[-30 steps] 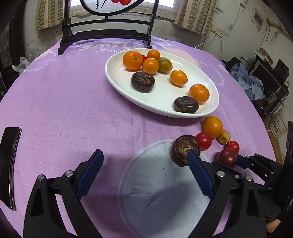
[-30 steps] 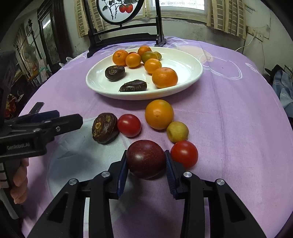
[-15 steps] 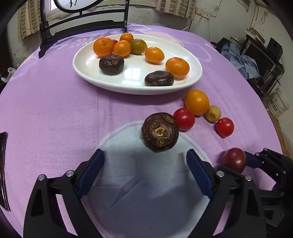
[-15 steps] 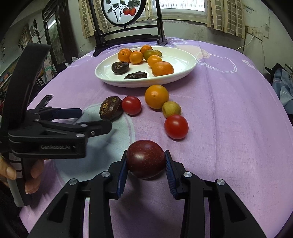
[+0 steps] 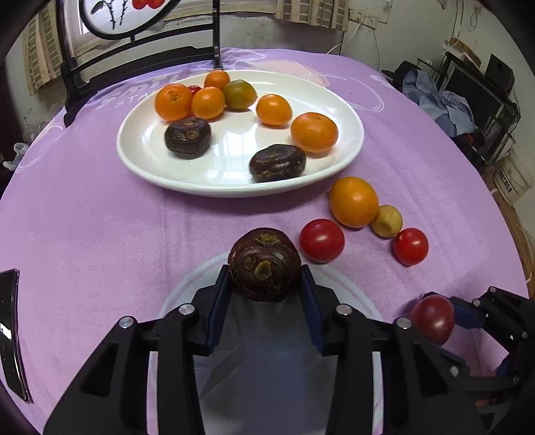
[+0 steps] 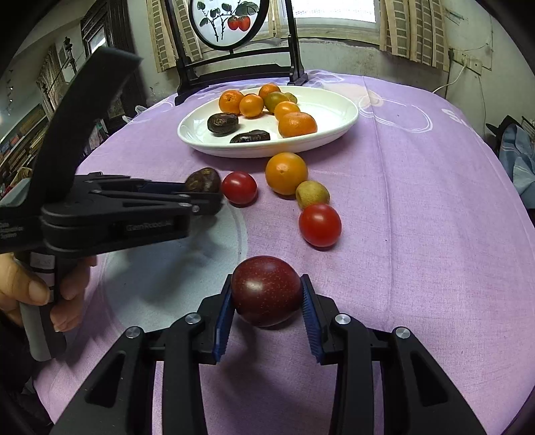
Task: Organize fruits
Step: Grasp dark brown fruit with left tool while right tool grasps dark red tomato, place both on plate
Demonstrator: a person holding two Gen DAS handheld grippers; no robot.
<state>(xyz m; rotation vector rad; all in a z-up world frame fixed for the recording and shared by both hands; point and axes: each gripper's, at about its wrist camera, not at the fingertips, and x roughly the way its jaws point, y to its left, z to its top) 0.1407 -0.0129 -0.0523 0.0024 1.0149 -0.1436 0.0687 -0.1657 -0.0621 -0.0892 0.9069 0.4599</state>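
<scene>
My left gripper is closing its jaws around a dark brown wrinkled fruit on the purple cloth, and both blue pads touch its sides. Seen from the right wrist, the same left gripper reaches in from the left. My right gripper is shut on a dark red plum, low over the cloth at the near right. The white oval plate behind holds several oranges and two brown fruits. An orange, a small yellow fruit and two red tomatoes lie loose in front of the plate.
A black stand with a round painted panel rises behind the plate. A dark flat object lies at the left table edge. A person's hand grips the left handle. Clutter fills the room to the right of the table.
The left gripper swung over to the brown fruit and its wide jaws came in against it. The right gripper kept the plum and drew back slightly from the loose fruits.
</scene>
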